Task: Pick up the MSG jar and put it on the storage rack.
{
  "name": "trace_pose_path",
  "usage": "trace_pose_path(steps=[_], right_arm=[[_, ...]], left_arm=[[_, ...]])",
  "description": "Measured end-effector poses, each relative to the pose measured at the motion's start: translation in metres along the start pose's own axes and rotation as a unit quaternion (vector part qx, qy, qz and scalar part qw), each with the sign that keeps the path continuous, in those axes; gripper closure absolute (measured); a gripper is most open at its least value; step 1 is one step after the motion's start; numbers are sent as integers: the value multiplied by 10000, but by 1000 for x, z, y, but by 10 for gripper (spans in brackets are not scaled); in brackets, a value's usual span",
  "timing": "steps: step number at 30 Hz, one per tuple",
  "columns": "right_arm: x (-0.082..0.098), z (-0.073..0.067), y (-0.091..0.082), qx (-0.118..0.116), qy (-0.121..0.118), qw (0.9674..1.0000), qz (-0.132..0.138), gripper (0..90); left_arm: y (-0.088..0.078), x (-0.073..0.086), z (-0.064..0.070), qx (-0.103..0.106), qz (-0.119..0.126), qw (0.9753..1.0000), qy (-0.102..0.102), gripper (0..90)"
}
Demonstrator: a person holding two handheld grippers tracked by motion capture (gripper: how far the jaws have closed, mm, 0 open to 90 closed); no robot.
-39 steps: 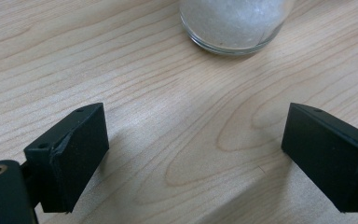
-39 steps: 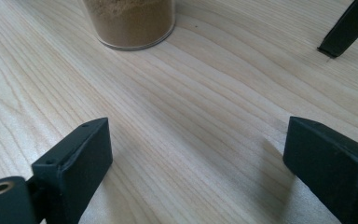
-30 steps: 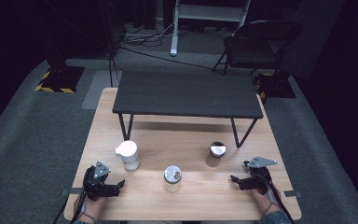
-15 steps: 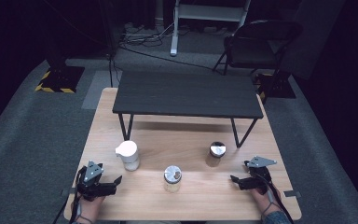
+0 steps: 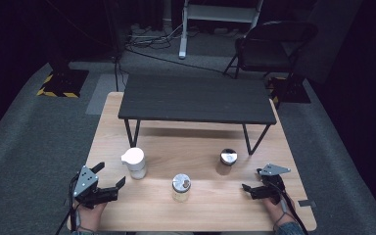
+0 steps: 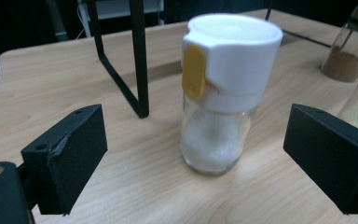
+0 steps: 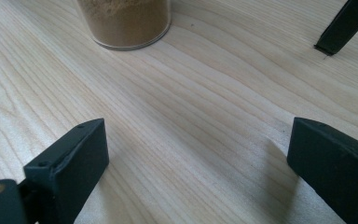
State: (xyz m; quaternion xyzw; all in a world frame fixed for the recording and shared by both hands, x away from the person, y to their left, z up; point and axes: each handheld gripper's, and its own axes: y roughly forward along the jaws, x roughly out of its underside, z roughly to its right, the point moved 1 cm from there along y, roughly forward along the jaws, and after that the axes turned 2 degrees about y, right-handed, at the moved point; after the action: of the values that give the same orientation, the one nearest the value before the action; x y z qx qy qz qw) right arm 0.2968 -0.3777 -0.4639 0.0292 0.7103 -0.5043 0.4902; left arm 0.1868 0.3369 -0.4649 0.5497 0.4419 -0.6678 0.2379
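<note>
Wooden table edge nears grippers

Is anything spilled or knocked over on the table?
No. The white-capped shaker, middle jar and brown-powder jar all stand upright on the table, with nothing spilled. Both grippers are open and empty.

The left gripper lies low at the near left of the table, jaws wide apart, nothing between them. The right gripper rests at the table's near right, jaws just opening, empty.
</note>
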Motion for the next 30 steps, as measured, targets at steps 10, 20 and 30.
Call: trace_pose_path(steps=[10,20,30], right_arm=[[0,-1,0,41,44,10000,-3,52],[0,-1,0,47,53,10000,-6,49],[0,-2,0,71,70,10000,-6,47]], left_arm=[[19,0,-5,222,129,9997,-22,53],[37,-5,-8,325,114,9994,-19,53],[53,-10,-9,442,86,9990,17,57]])
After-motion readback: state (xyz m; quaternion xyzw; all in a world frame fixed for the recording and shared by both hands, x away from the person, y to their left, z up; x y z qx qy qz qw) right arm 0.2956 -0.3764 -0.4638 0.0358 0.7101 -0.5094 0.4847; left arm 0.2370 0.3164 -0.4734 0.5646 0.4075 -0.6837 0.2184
